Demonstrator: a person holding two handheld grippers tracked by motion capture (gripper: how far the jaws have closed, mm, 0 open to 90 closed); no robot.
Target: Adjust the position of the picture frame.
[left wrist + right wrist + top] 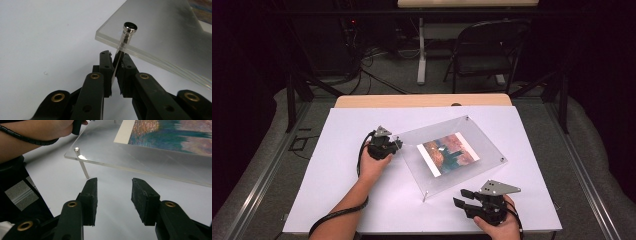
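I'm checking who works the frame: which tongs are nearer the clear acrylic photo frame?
Left. The left tongs grip a corner standoff pin of the acrylic frame; the right tongs stand open just short of its edge.

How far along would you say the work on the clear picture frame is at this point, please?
Done: the left gripper is shut on a corner post of the frame. In hand: that corner is pinned. Left: the right gripper is open, short of the nearest post; no post looks removed.
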